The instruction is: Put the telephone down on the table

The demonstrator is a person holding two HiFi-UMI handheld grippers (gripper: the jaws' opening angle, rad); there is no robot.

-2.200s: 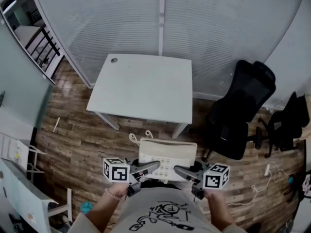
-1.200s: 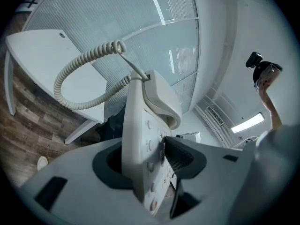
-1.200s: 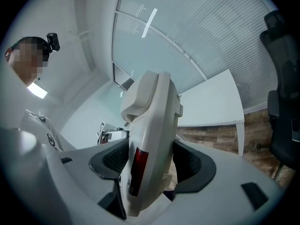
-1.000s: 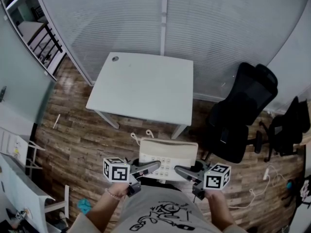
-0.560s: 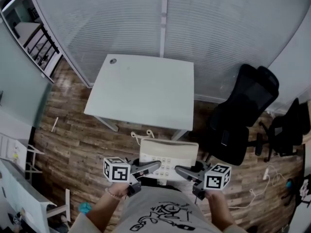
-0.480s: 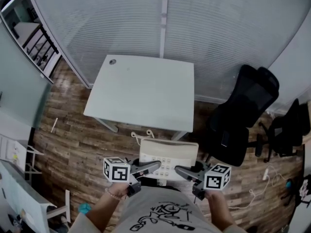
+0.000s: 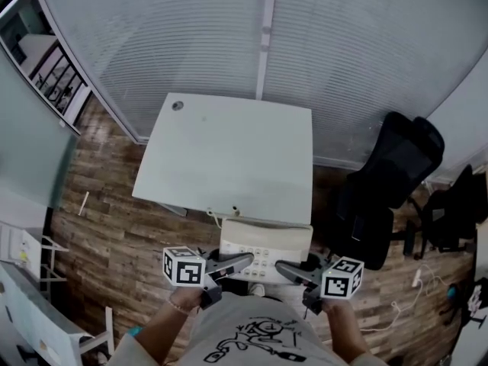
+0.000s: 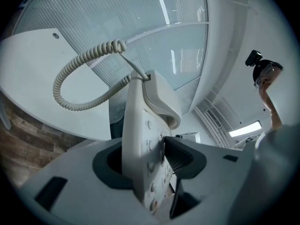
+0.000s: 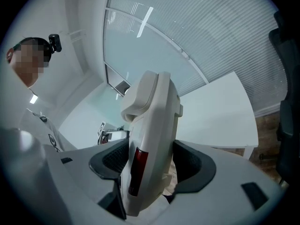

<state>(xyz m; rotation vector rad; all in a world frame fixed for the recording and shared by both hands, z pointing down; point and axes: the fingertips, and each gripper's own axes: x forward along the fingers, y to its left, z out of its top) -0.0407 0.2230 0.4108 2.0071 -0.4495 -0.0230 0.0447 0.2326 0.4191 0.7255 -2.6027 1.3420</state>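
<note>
Room: wall of white blinds (image 7: 191, 36), wood floor (image 7: 107, 204), seen steeply from above.
Table: white table (image 7: 229, 151) backs onto the blinds; its near edge faces the person. A round cable hole (image 7: 178, 105) sits at the far left corner.
Room to move: floor runs along the table's left side. A black office chair (image 7: 389, 181) stands off the right edge, apart from it.
Hands: both are held in front of the torso, grippers angled inward toward each other and slightly down.
Left gripper (image 7: 242, 260): jaws clamped on the telephone's left edge, one pad on the key face, one on the underside.
Right gripper (image 7: 282, 266): jaws clamped on the right edge.
Telephone (image 7: 264, 239): carried in the air between the grippers, its far edge overlapping the table's near edge from above.
Axis: long side runs left to right, parallel to that edge; keys face up.
Handset (image 8: 161, 97): on the part away from the person.
Cord: coiled cord (image 8: 75, 78) loops out at the far left corner.
</note>
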